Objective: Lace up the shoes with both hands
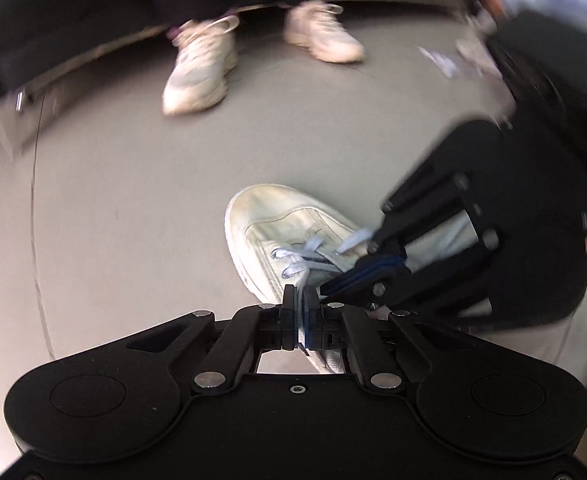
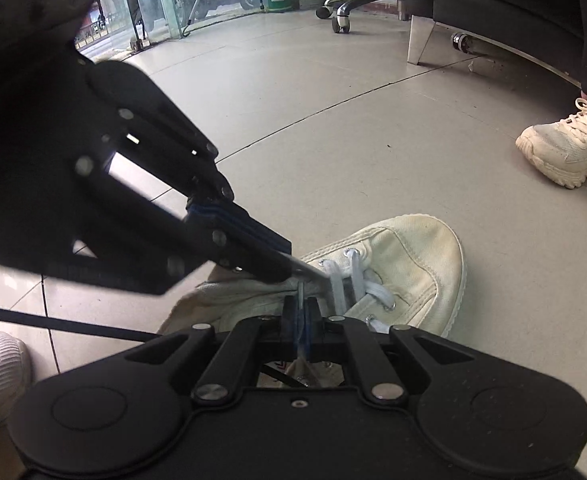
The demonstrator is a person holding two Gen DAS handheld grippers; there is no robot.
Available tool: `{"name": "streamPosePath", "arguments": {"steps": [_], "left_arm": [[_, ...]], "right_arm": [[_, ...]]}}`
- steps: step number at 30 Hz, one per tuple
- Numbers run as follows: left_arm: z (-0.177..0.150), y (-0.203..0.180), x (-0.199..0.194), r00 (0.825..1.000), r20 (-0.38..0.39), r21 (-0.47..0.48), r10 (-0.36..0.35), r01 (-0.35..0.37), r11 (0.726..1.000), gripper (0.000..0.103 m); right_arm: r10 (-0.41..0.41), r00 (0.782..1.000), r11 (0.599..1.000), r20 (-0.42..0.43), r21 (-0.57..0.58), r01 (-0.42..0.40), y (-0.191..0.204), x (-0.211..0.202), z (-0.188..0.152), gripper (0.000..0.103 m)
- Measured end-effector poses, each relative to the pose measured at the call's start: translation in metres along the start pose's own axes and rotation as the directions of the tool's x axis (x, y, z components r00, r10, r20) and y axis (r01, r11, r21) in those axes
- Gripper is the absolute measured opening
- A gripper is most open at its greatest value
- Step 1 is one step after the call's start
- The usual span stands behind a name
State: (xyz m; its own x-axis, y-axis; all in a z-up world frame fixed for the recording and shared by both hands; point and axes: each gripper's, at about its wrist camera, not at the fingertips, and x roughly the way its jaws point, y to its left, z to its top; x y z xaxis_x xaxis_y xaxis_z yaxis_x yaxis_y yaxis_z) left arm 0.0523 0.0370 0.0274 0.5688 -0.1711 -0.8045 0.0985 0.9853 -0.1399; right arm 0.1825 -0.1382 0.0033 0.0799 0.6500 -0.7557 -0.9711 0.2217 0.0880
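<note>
- Your left hand-held gripper (image 1: 300, 300) is clamped on a lace strand; the right hand-held gripper (image 2: 300, 312) pinches the other.
- The canvas shoe (image 2: 405, 256) sits on the floor (image 2: 333, 132); draw both strands evenly, without yanking.

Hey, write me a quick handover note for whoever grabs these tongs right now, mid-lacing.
Left tongs: shut on a strand of the pale flat shoelace.
Right tongs: shut, a strand of the same lace between the pads.
The cream canvas low-top shoe lies on the grey tiled floor, toe pointing away from you, both tongs over its throat.
Done: the lace crosses through the front metal eyelets near the toe.
Left: thread the eyelets nearer the ankle, pull snug, tie off.
Someone's chunky white trainers stand on the floor beyond the shoe.
</note>
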Motion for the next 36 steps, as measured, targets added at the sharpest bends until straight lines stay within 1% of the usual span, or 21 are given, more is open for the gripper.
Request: {"name": "streamPosePath", "arguments": {"steps": [1, 2, 4, 6, 11, 14, 17, 22, 31, 36], "left_arm": [[-0.001, 0.013, 0.000, 0.999, 0.000, -0.088, -0.041, 0.041, 0.995, 0.002], [-0.002, 0.021, 0.000, 0.997, 0.003, -0.150, -0.071, 0.071, 0.986, 0.002], [-0.005, 0.032, 0.001, 0.994, 0.010, -0.226, -0.107, 0.106, 0.968, 0.002], [-0.008, 0.043, 0.002, 0.989, 0.020, -0.306, -0.144, 0.143, 0.941, 0.002], [-0.015, 0.066, 0.006, 0.974, 0.046, -0.454, -0.222, 0.218, 0.864, 0.003], [-0.018, 0.071, 0.008, 0.968, 0.056, -0.491, -0.244, 0.240, 0.837, 0.004], [-0.019, 0.074, 0.009, 0.965, 0.062, -0.502, -0.253, 0.250, 0.828, 0.004], [-0.019, 0.074, 0.011, 0.963, 0.066, -0.509, -0.263, 0.259, 0.821, 0.004], [-0.021, 0.077, 0.010, 0.960, 0.067, -0.511, -0.270, 0.266, 0.818, 0.004], [-0.020, 0.076, 0.010, 0.961, 0.065, -0.506, -0.270, 0.265, 0.821, 0.005]], "right_arm": [[0.002, 1.000, 1.000, 0.007, 0.003, -0.002, 0.000, -0.001, 0.000, 0.003], [0.005, 1.000, 1.000, 0.010, 0.004, -0.005, -0.001, -0.002, 0.000, 0.003], [0.005, 1.000, 1.000, 0.015, 0.002, -0.005, 0.000, -0.004, 0.000, 0.003], [0.006, 1.000, 1.000, 0.019, 0.002, -0.006, 0.000, -0.005, 0.000, 0.003], [0.009, 1.000, 1.000, 0.027, 0.011, -0.010, 0.001, -0.009, 0.002, 0.003], [0.012, 0.999, 1.000, 0.031, 0.024, -0.013, 0.000, -0.008, 0.004, 0.003], [0.012, 0.999, 0.999, 0.034, 0.029, -0.013, -0.001, -0.007, 0.006, 0.003], [0.018, 0.999, 0.999, 0.033, 0.031, -0.019, -0.001, -0.004, 0.007, 0.003], [0.023, 1.000, 0.999, 0.018, 0.033, -0.024, -0.003, 0.001, 0.008, 0.003], [0.023, 1.000, 0.999, 0.020, 0.037, -0.024, -0.004, 0.001, 0.009, 0.003]]}}
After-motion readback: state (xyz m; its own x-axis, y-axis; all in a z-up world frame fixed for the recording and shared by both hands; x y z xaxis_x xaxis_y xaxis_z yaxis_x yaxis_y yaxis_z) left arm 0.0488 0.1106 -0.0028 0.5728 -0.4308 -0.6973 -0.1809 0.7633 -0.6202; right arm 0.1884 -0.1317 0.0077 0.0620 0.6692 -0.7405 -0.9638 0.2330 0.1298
